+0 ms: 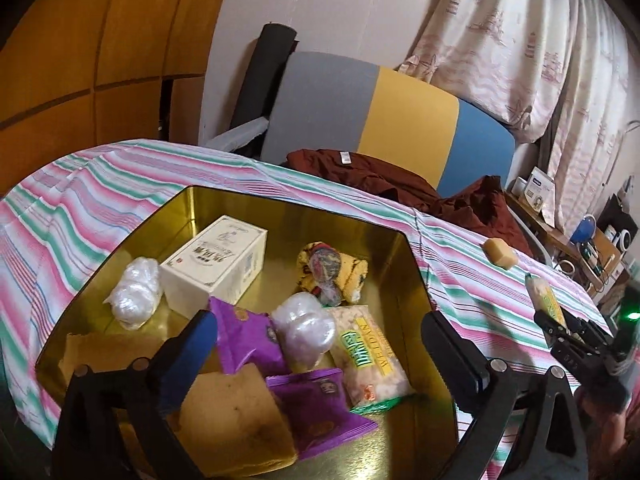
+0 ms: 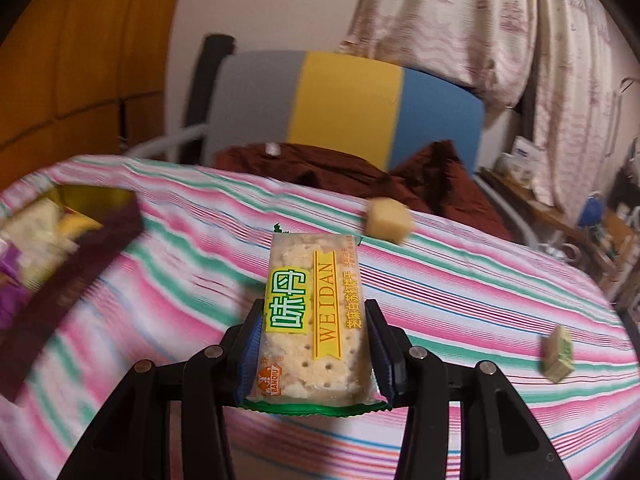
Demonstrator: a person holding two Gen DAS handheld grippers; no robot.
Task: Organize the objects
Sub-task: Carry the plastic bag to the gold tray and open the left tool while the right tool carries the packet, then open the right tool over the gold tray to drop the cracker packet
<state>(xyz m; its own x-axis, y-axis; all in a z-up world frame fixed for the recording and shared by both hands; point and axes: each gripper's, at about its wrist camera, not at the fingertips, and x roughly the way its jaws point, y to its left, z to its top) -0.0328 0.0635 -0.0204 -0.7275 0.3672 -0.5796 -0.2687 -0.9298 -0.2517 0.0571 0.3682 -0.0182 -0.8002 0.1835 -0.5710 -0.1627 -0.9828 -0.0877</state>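
A gold tin tray [image 1: 384, 236] sits on the striped tablecloth and holds a cream box [image 1: 216, 266], purple snack packs [image 1: 316, 408], white wrapped balls [image 1: 306, 324], a Weidan cracker pack [image 1: 370, 354] and brown cakes [image 1: 234, 416]. My left gripper [image 1: 320, 344] is open above the tray's near side. My right gripper [image 2: 316, 340] is shut on a second Weidan cracker pack [image 2: 314, 312] and holds it above the cloth, right of the tray [image 2: 80, 248]. It shows at the right edge of the left wrist view [image 1: 550, 312].
A yellow cube [image 2: 388, 220] lies on the cloth [image 2: 460, 280] near the far edge; it also shows in the left wrist view [image 1: 500, 254]. A small green-and-cream box [image 2: 558, 354] lies at the right. A dark red garment [image 1: 380, 184] hangs over a grey, yellow and blue chair [image 1: 408, 120] behind.
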